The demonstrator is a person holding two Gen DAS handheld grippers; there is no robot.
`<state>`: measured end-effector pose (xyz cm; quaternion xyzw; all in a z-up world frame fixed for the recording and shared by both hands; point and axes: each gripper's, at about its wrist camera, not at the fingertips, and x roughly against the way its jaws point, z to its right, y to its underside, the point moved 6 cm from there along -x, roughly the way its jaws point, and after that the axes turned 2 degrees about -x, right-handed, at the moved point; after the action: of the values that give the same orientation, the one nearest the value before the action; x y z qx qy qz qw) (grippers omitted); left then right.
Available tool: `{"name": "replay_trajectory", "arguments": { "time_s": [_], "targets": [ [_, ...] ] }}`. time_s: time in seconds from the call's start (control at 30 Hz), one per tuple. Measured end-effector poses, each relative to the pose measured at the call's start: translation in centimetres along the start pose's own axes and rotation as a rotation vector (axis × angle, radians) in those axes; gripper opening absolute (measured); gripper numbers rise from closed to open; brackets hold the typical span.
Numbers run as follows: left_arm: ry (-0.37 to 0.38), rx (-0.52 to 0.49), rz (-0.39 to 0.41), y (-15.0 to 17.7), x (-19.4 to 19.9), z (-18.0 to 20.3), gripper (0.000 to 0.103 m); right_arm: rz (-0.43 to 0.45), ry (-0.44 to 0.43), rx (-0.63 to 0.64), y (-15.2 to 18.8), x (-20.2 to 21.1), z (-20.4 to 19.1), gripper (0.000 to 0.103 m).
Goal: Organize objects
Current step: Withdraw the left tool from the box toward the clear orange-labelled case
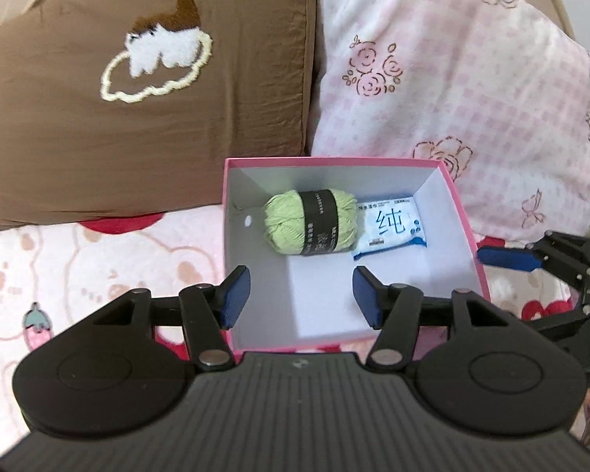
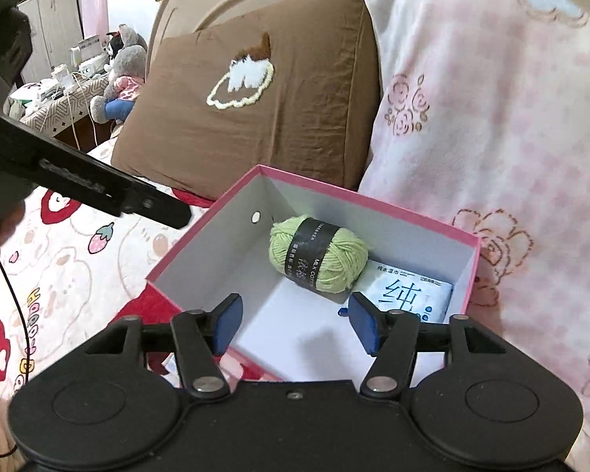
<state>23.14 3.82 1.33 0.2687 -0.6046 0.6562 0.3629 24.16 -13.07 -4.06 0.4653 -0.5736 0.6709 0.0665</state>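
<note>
left gripper (image 1: 301, 295): bottom centre of its own view, jaws apart, nothing between the blue pads – hangs over the near part of the box
right gripper (image 2: 293, 324): same stance in its own view, jaws parted and empty, above the near edge of the box; in the left view its blue finger shows at 3 o'clock, just outside the box wall
pink box (image 1: 466, 212): open, white inside, sits on the bedspread; near half of its floor is bare
green yarn ball (image 1: 308, 221): inside the box, toward the far wall, black paper band round its middle
wipes packet (image 1: 389, 225): white and blue, flat on the box floor, at 3 o'clock of the yarn – touching or just beside, cannot tell
bedspread (image 1: 78, 263): cartoon print, pink and red, under the box
brown pillow (image 1: 145, 90): 11 o'clock of the box, propped up behind it
pink blanket (image 1: 464, 63): rose print, 1 o'clock of the box
</note>
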Motion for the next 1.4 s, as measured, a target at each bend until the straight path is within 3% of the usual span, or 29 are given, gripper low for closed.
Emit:
{"name": "replay_trajectory", "arguments": {
  "time_s": [0.4,0.63,1.17,1.3,1.4],
  "targets": [
    [-0.007,-0.028,0.086,3.1,6.4,-0.5,0.063,0.026,0.028,-0.001,0.5,4.7,-2.9,0.074],
    [0.007,-0.023,0.09,5.6,8.3,-1.5,0.065,0.013,0.043,0.004,1.2,6.6,-4.4,0.077],
    [0.024,-0.033,0.034,10.4,7.4,-2.4,0.066,-0.045,0.051,0.008,4.1,8.7,-6.9,0.078],
    [0.047,-0.061,0.007,11.9,6.5,-1.9,0.066,-0.074,0.031,0.001,5.3,8.5,-7.5,0.087],
    [0.078,-0.059,-0.027,13.0,5.7,-1.8,0.066,-0.101,0.022,0.006,6.4,8.0,-8.2,0.087]
  ]
}}
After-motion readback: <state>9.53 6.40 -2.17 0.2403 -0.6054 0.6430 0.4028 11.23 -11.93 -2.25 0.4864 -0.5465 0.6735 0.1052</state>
